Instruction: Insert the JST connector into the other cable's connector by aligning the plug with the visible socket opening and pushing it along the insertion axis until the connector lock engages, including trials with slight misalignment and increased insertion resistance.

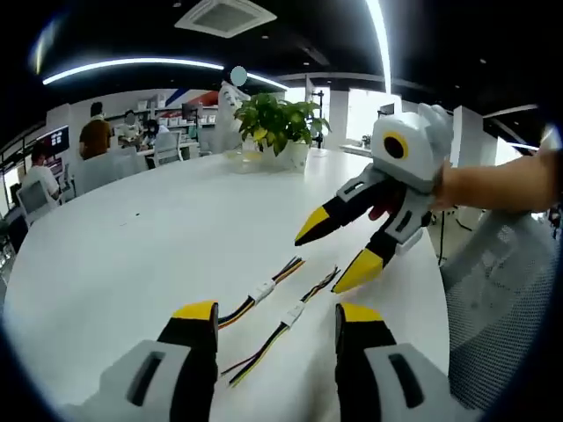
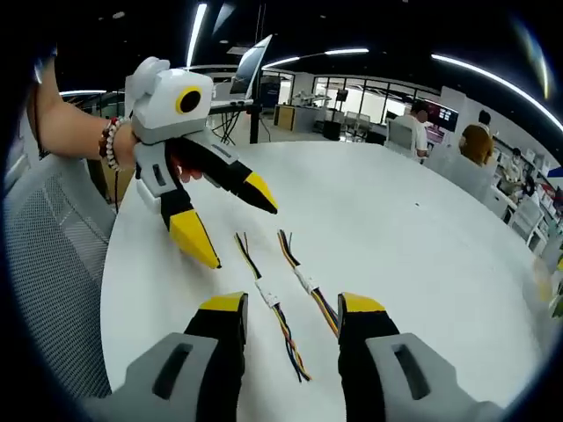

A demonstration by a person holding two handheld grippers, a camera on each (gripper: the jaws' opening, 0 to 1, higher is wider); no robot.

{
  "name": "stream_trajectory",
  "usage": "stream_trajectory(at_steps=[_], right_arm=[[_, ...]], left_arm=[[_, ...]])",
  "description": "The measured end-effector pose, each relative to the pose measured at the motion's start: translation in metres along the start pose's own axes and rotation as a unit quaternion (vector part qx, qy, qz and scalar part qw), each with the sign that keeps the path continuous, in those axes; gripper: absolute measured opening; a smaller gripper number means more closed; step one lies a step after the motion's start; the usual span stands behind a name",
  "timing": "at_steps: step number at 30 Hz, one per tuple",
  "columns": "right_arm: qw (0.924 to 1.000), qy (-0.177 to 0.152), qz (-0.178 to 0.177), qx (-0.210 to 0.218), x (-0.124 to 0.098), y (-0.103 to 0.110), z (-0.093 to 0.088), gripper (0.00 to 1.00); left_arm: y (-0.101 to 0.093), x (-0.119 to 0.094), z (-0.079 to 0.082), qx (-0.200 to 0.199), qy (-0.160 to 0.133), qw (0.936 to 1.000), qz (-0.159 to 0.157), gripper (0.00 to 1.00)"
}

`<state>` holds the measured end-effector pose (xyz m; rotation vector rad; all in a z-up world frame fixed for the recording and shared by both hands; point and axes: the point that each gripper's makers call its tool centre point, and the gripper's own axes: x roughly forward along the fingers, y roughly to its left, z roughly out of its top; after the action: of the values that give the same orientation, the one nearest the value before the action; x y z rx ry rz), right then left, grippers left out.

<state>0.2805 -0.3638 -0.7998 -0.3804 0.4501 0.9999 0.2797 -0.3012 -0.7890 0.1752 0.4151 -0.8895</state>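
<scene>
A big white table [image 1: 132, 255] stands in an office. Two cables lie on it side by side, near cable [image 1: 264, 291] and far cable [image 1: 293, 312], each with a small white plug (maybe already joined, too tiny to tell). Left gripper [image 1: 274, 318] and right gripper [image 2: 289, 309] are both wide apart, holding nothing. The wires look light and floppy, so grab the hard plug.

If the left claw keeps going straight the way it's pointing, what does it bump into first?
Probably the two cables lying on the white table: the left gripper, open, points at the nearer cable, beside the other cable. Depth is hard to judge.
</scene>
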Motion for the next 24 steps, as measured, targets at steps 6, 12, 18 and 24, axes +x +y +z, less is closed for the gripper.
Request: stream_trajectory(at_steps=[6, 12, 18, 24], right_arm=[[0.9997, -0.014, -0.018, 0.013, -0.012, -0.007, 0.008, 0.4], [0.9978, -0.029, -0.046, 0.037, -0.028, -0.017, 0.012, 0.45], [0.9963, -0.038, -0.06, 0.049, -0.042, -0.02, 0.013, 0.46], [0.9934, -0.045, -0.088, 0.059, -0.057, -0.028, 0.016, 0.46]], left_arm=[[0.004, -0.007, 0.013, -0.005, -0.019, 0.9998, 0.011, 0.52], [0.015, -0.02, 0.033, -0.024, -0.053, 0.9978, 0.032, 0.58], [0.022, -0.032, 0.041, -0.046, -0.072, 0.9952, 0.048, 0.59], [0.027, -0.048, 0.047, -0.05, -0.08, 0.9935, 0.064, 0.6]])
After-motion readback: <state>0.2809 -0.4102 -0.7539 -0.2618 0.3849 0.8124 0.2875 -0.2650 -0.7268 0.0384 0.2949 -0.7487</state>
